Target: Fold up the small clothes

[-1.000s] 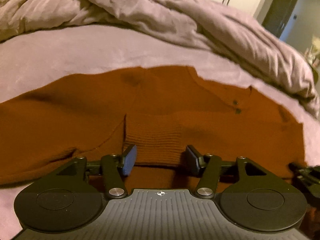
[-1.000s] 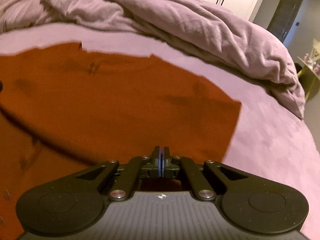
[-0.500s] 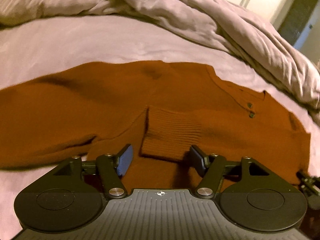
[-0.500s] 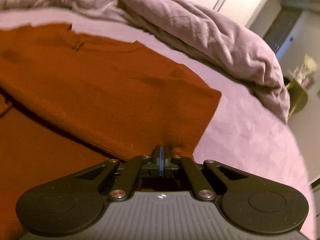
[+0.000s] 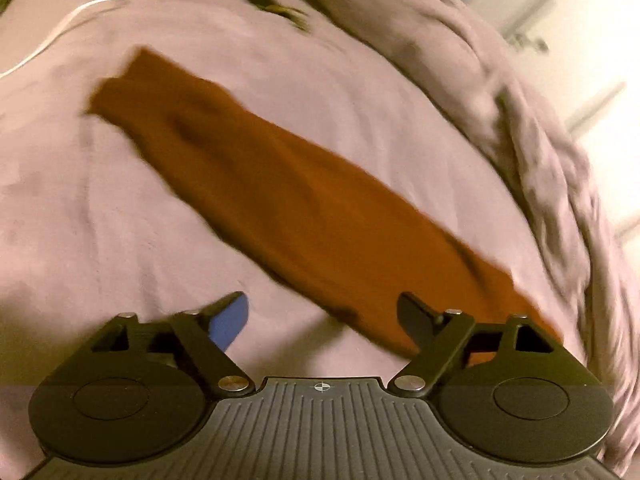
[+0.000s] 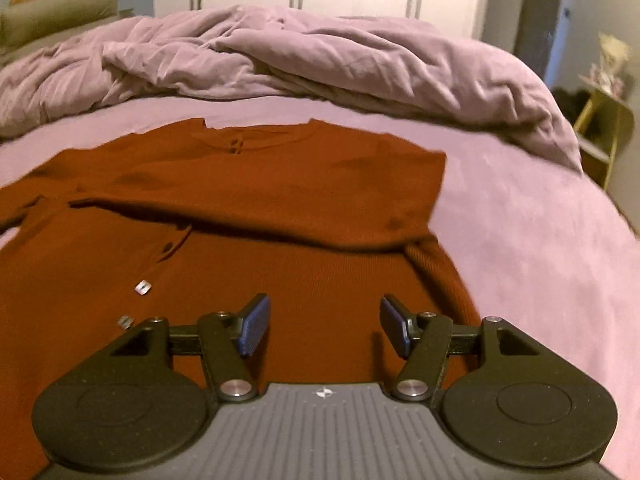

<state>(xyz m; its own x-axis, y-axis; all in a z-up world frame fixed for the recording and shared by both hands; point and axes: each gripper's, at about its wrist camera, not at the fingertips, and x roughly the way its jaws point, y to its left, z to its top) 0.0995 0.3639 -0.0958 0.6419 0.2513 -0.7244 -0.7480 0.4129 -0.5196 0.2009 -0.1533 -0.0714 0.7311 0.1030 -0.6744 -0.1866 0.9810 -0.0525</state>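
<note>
Rust-brown knit cardigan (image 6: 248,216) just got released, right sleeve now folded across toward 9 o'clock; right gripper (image 6: 324,322) and left gripper (image 5: 322,316) fingers both spread, empty, left sleeve next I guess

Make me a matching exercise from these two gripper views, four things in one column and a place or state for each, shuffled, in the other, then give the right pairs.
Things
1. rust-brown knit sweater
2. crumpled lilac duvet
3. left gripper
4. small yellow side table

Places or states
A. bunched along the far side of the bed
B. standing off the bed's right edge
C. spread on the lilac bed sheet, right sleeve folded across the chest
D. open, holding nothing, by the outstretched sleeve

Pairs: 1-C, 2-A, 3-D, 4-B
</note>
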